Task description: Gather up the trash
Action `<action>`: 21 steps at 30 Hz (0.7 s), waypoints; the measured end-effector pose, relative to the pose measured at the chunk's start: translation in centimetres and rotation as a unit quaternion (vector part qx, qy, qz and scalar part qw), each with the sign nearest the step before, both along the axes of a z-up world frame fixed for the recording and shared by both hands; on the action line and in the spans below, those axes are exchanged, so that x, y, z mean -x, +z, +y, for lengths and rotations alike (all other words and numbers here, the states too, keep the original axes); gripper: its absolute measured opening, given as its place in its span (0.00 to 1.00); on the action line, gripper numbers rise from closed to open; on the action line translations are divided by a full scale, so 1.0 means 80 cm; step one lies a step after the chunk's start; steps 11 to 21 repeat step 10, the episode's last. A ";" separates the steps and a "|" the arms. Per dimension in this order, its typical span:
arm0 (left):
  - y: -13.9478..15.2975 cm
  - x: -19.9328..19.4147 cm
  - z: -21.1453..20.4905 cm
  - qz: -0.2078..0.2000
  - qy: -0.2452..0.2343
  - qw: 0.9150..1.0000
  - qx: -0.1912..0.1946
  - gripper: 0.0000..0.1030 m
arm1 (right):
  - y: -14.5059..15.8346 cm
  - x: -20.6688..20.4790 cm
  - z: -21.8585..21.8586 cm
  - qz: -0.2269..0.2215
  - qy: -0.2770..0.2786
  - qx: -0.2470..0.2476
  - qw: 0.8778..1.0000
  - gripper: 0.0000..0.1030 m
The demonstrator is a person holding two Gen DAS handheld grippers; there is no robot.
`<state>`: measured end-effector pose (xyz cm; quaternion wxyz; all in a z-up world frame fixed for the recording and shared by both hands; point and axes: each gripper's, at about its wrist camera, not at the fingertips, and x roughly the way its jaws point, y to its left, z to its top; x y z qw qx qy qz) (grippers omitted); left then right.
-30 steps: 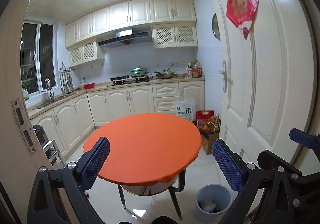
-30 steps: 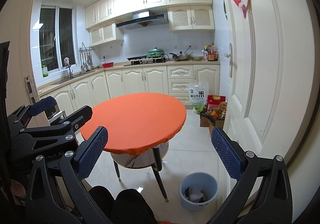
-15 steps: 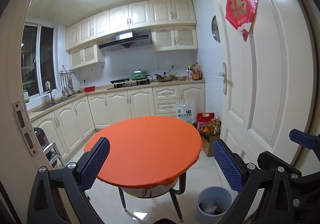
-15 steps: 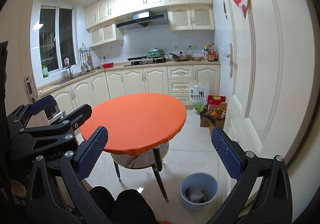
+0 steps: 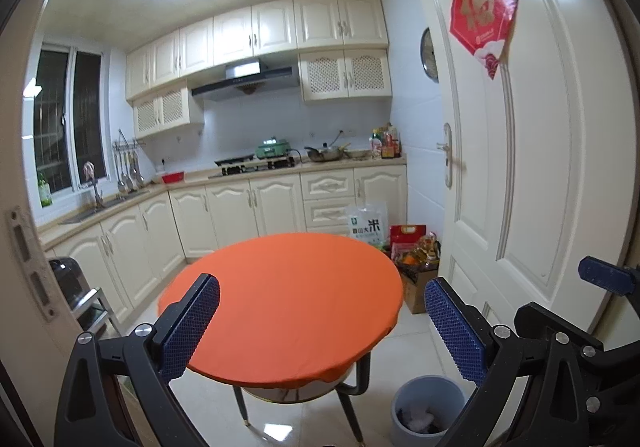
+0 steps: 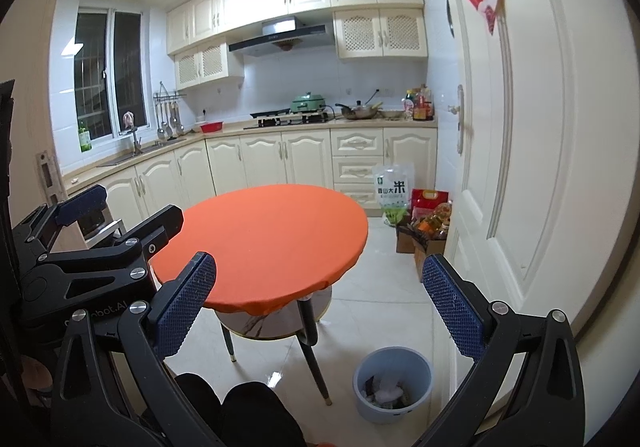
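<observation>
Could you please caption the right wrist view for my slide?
Both grippers open at a kitchen doorway, facing an orange-topped table and a blue bin.

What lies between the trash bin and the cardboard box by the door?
Only bare floor tiles lie between the trash bin and the cardboard box, clearest in the right wrist view.
</observation>
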<state>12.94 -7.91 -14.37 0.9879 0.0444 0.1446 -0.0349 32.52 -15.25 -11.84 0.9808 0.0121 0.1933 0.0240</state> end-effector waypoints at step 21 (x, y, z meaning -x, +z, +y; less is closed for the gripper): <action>-0.004 -0.082 0.026 0.021 -0.016 1.000 0.010 0.98 | -0.009 -0.050 0.010 0.015 -0.019 0.011 1.000 1.00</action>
